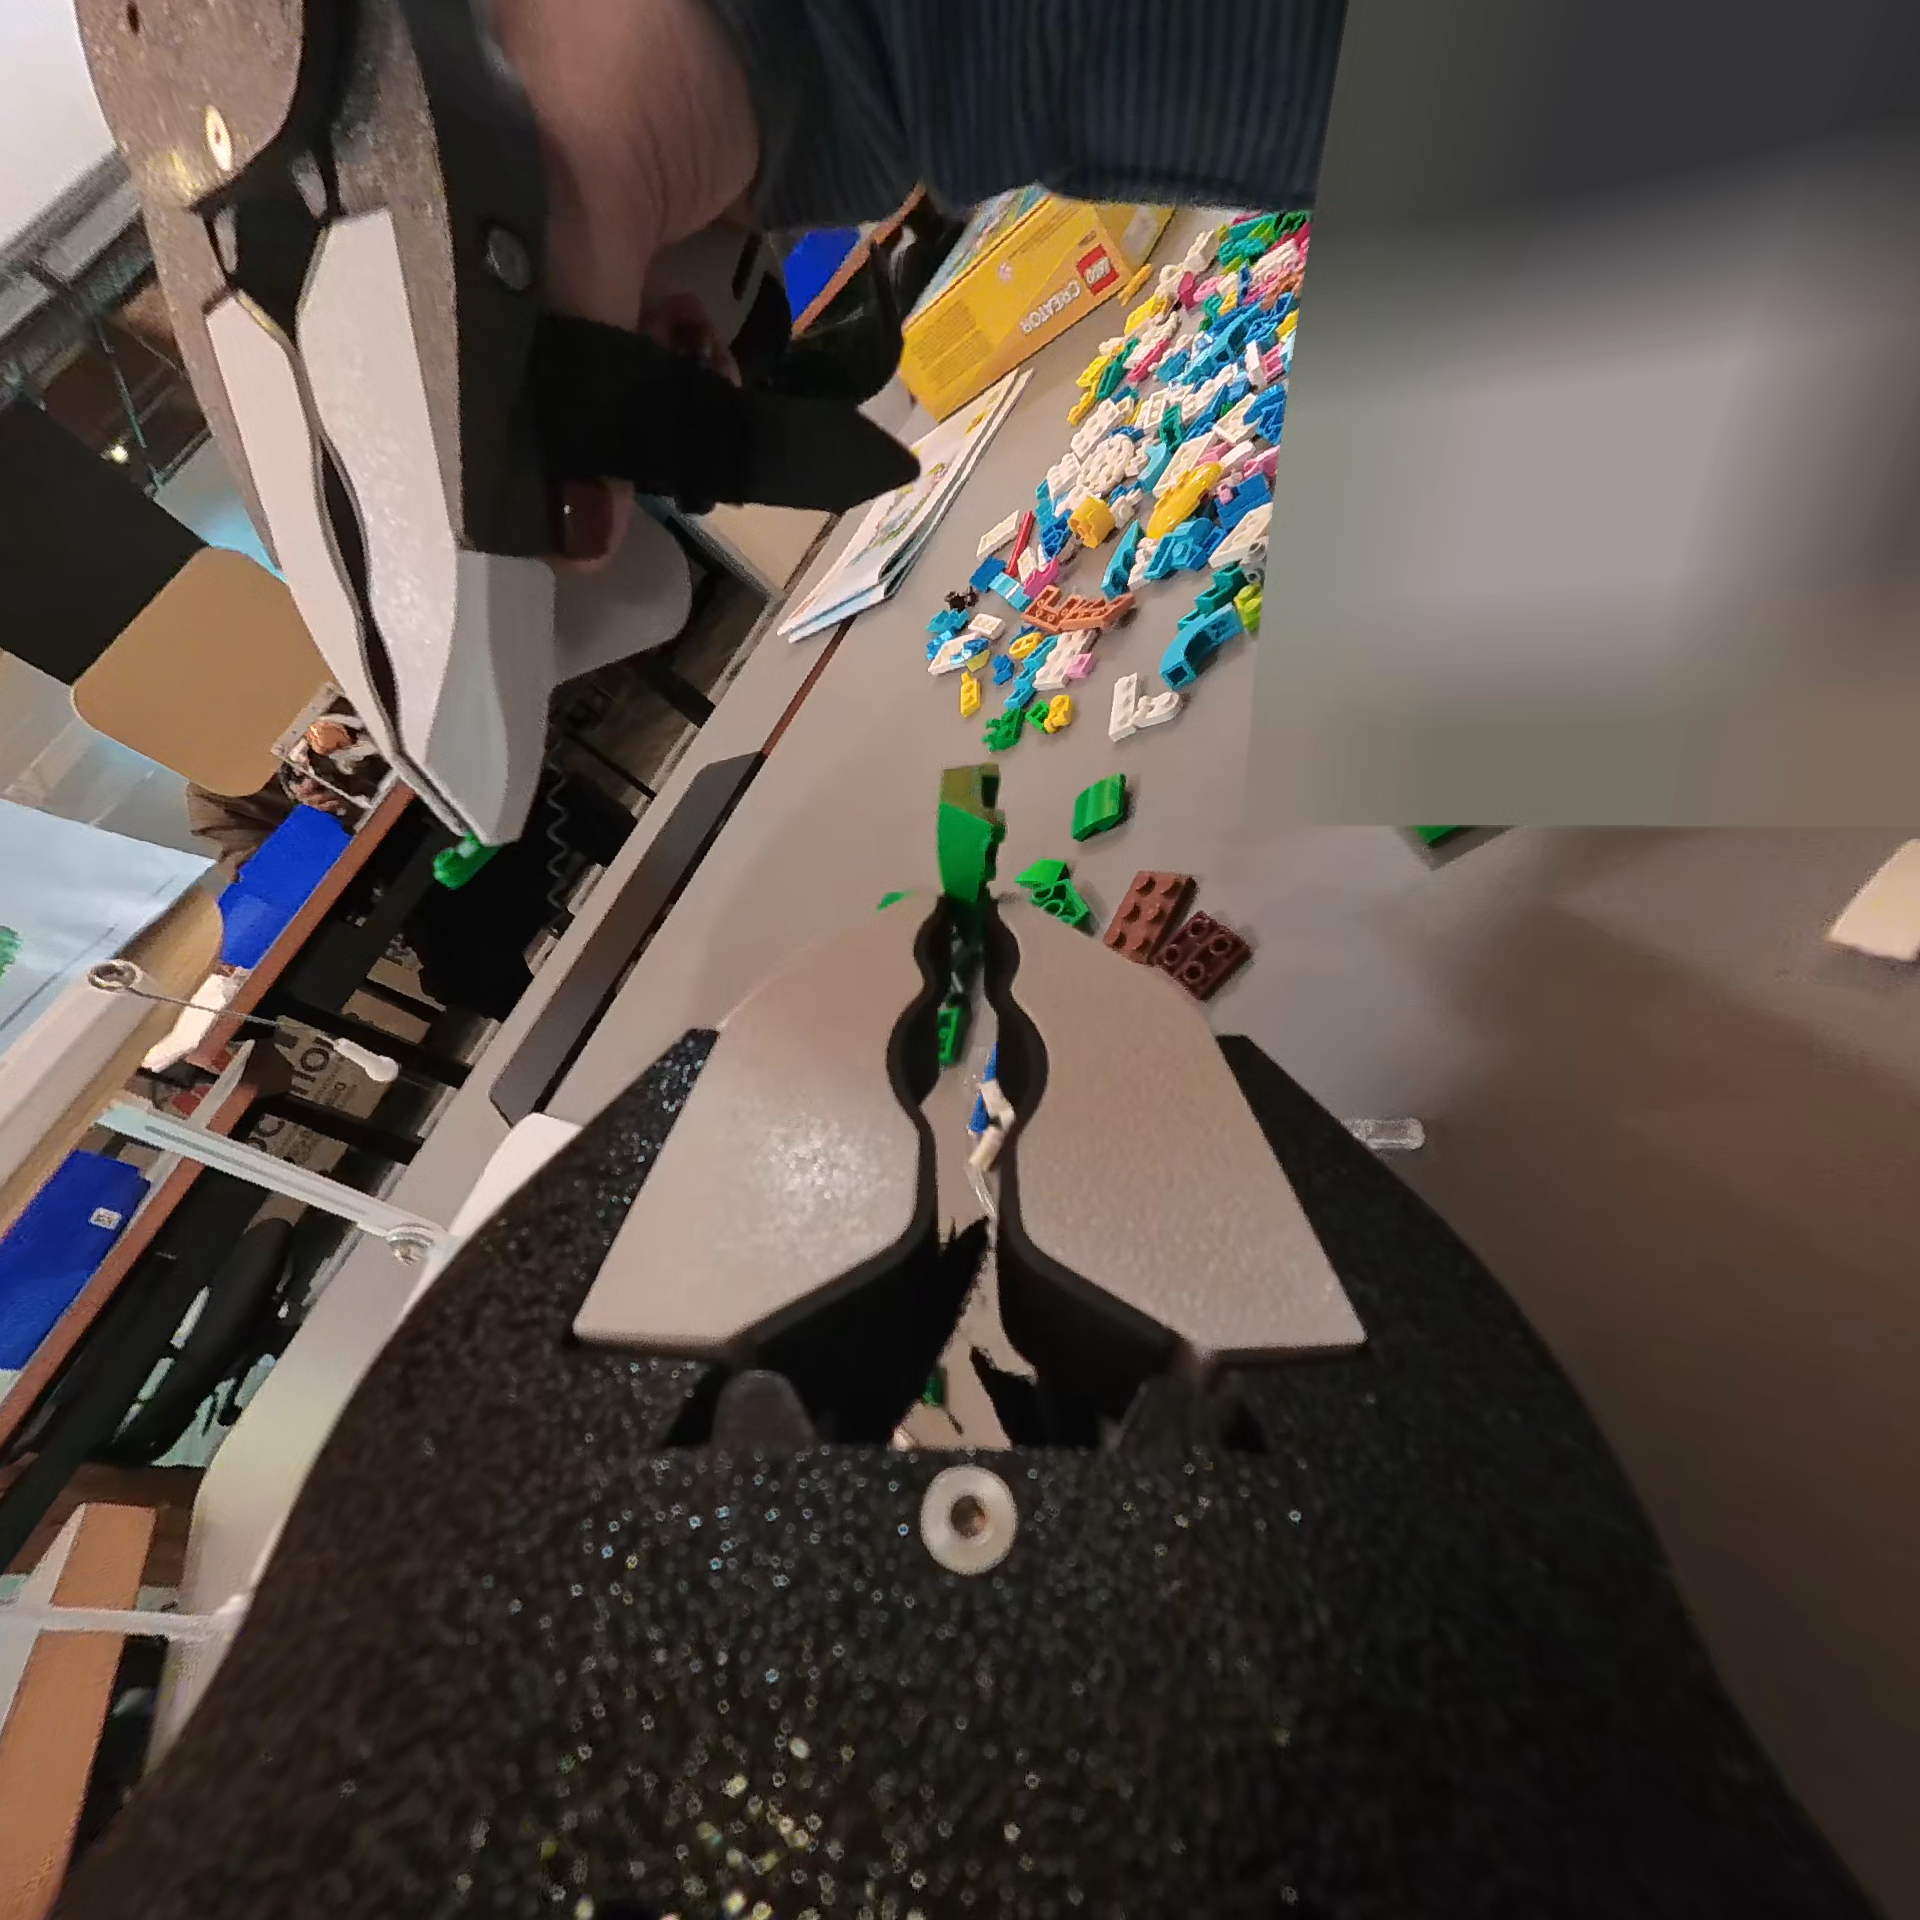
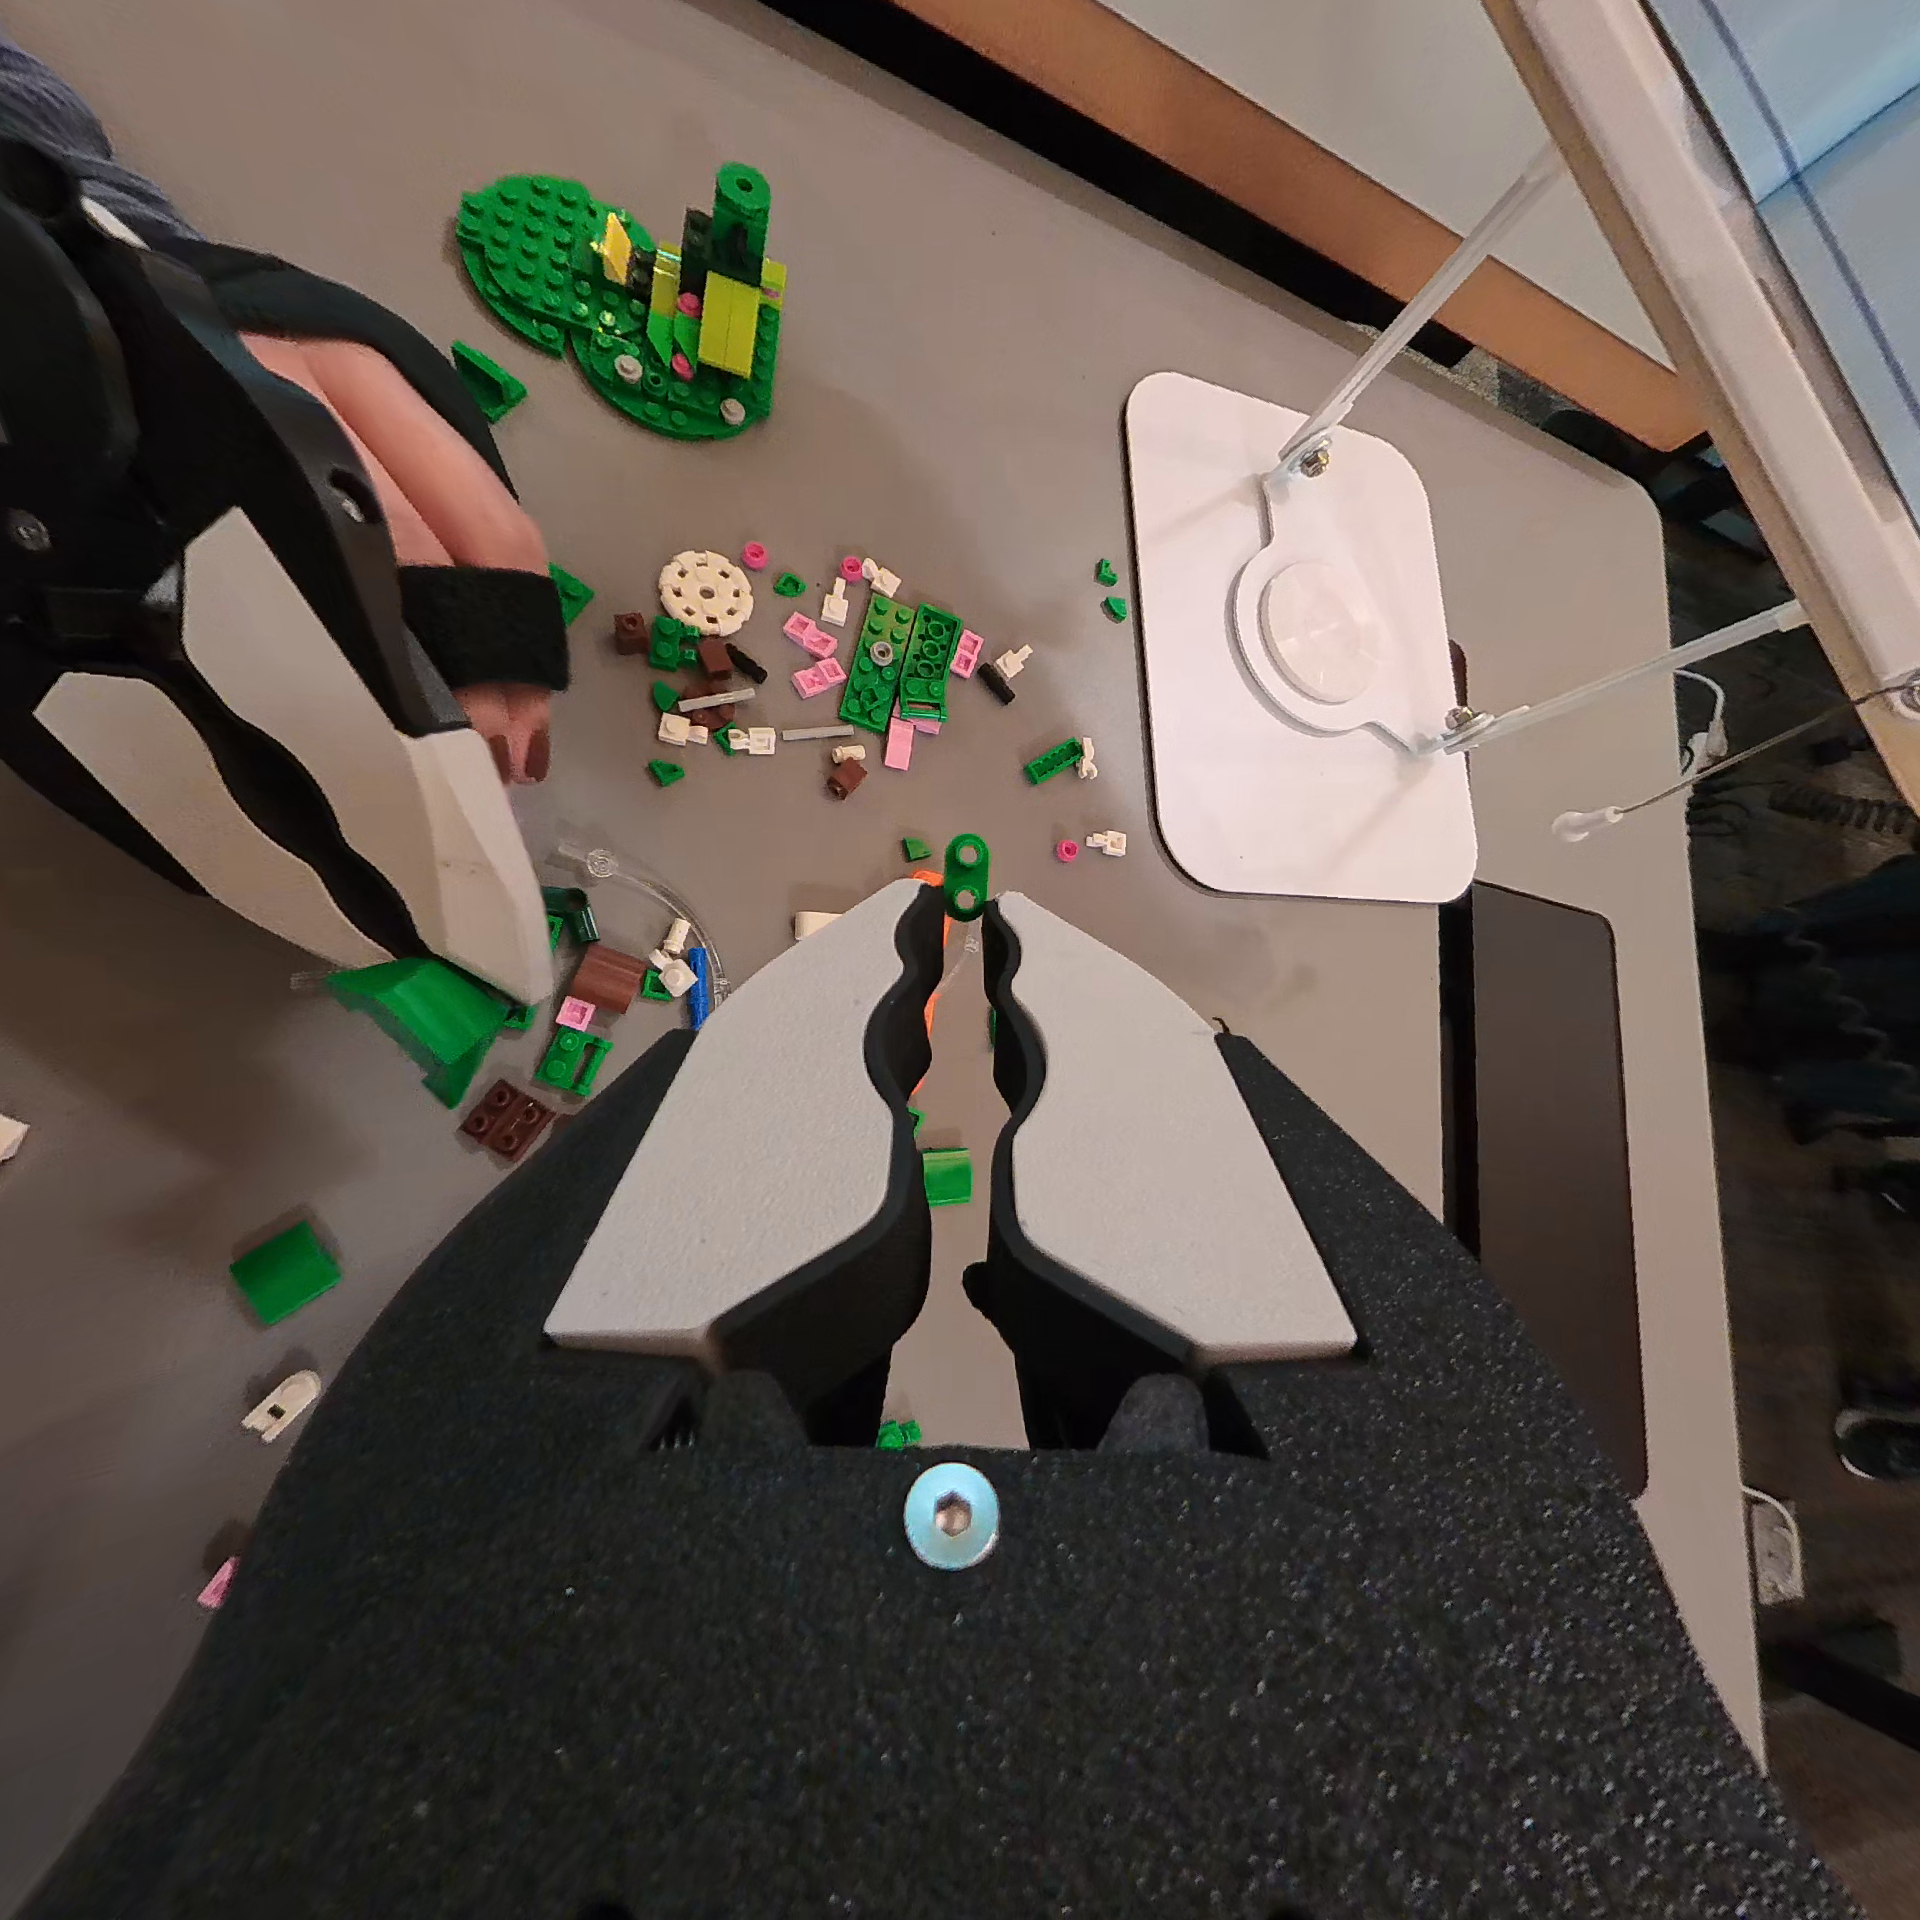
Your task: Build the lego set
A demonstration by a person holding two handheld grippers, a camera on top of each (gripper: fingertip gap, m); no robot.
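My left gripper is shut on a large green sloped piece and holds it just above the grey table. In the right wrist view the left gripper comes in from the left with that green piece at its tips. My right gripper is shut on a small green two-hole plate. It also shows in the left wrist view, raised at upper left. The partly built green model stands on round green plates at the far left of the table.
Loose green, pink, white and brown pieces lie between the model and my grippers. Two brown plates lie by the left gripper. A pile of colourful pieces, a yellow box and a booklet lie farther off. A white stand base sits at the right. One gripper's finger ends stand about 10 centimetres off the other's.
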